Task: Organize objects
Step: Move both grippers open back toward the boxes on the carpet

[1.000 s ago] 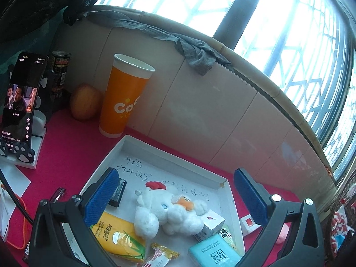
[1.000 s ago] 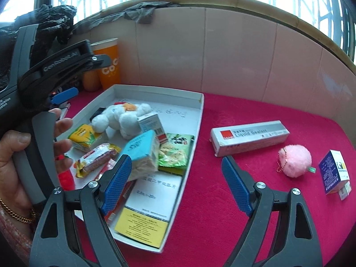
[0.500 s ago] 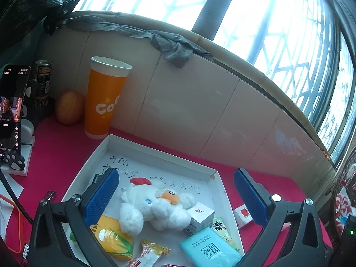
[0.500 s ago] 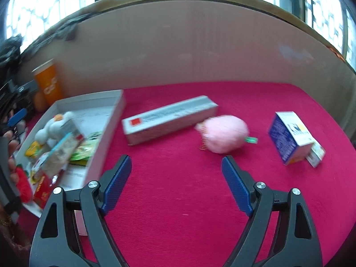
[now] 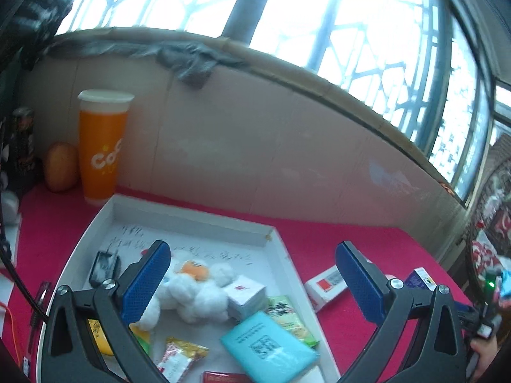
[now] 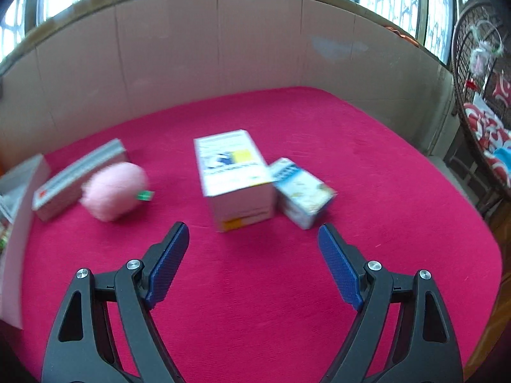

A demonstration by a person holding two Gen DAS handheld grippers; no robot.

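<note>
A white tray point(image 5: 191, 215) on the red cloth holds a white plush chick point(image 5: 191, 290), a teal packet point(image 5: 268, 346), a small white box point(image 5: 246, 293), snack packets and a black item. My left gripper point(image 5: 252, 284) is open and empty above the tray. My right gripper point(image 6: 252, 265) is open and empty just short of a white and blue box point(image 6: 234, 175). A smaller box point(image 6: 301, 191) leans against its right side. A pink pom-pom point(image 6: 113, 191) and a long grey sealant box point(image 6: 75, 178) lie to the left.
An orange cup point(image 5: 100, 143), a round fruit point(image 5: 60, 166) and a can point(image 5: 22, 140) stand at the back left by the tiled wall. The tray's corner point(image 6: 19, 210) shows at the left of the right wrist view. A wicker chair point(image 6: 479, 95) stands beyond the table's right edge.
My right gripper has swung right, from the tray toward the white and blue box, and moved closer to it. My left gripper has drifted right over the tray. Both stay open.
</note>
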